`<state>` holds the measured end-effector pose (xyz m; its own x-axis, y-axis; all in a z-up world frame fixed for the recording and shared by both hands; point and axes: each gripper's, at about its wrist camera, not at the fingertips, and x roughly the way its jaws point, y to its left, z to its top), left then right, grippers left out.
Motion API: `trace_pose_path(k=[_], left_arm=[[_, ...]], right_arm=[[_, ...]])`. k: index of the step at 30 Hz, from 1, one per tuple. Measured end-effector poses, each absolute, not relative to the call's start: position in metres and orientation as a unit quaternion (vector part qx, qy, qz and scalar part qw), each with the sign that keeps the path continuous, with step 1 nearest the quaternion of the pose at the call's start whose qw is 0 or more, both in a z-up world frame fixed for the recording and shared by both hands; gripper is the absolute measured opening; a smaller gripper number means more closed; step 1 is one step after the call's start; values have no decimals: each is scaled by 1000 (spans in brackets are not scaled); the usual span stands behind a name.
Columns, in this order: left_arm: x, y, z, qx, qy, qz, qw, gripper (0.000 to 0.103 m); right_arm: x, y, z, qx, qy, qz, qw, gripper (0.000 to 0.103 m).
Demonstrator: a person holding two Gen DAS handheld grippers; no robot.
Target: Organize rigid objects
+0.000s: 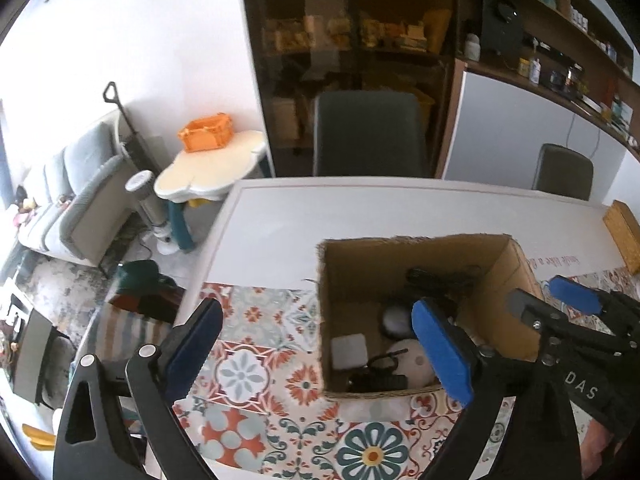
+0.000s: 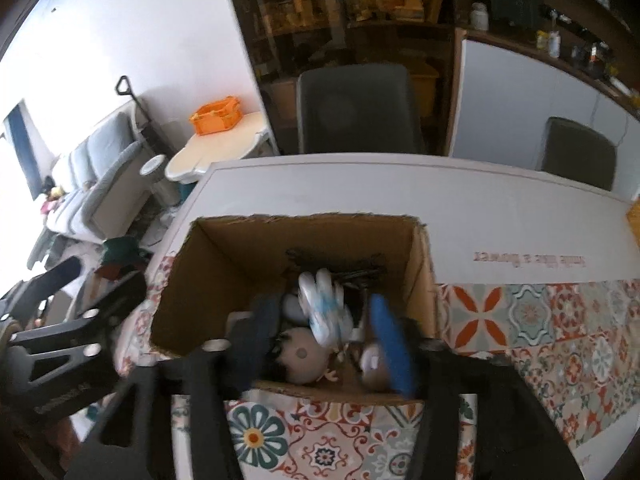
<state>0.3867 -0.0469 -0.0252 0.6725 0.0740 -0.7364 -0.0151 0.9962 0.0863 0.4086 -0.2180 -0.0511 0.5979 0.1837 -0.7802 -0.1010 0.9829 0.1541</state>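
**Both grippers over the open box**

An open brown cardboard box (image 1: 416, 312) stands on a white table (image 1: 360, 216) partly covered by a patterned tile-print cloth (image 1: 256, 360). Inside lie black cables (image 1: 440, 276), a small white square block (image 1: 349, 352) and a pale round object (image 1: 412, 364). The left gripper (image 1: 320, 356) has its blue-padded jaws spread wide, with nothing between them. The right gripper (image 2: 328, 344) hangs above the box, jaws parted; a blurred white-and-blue object (image 2: 326, 308) sits between them, untouched by the pads.

White wall (image 1: 132, 40), grey sofa (image 1: 76, 192), dark shelving (image 1: 352, 52), chairs (image 1: 368, 132).
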Motion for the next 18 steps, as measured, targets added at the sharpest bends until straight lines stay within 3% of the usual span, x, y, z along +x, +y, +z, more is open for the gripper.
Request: trace_pose_path(k=[5,10,18], left_arm=[[368,-41,-11,36,383,33,923,102],[339,-39,3,44,355,39,933,103],[286,-38,27,49,319,39,946,103]], right_arm=[[390,-215,-38,38,429,65,900,59],[359,-215,-22,31,407,58,911,72],[295,-214,9,15,360,38,932,84]])
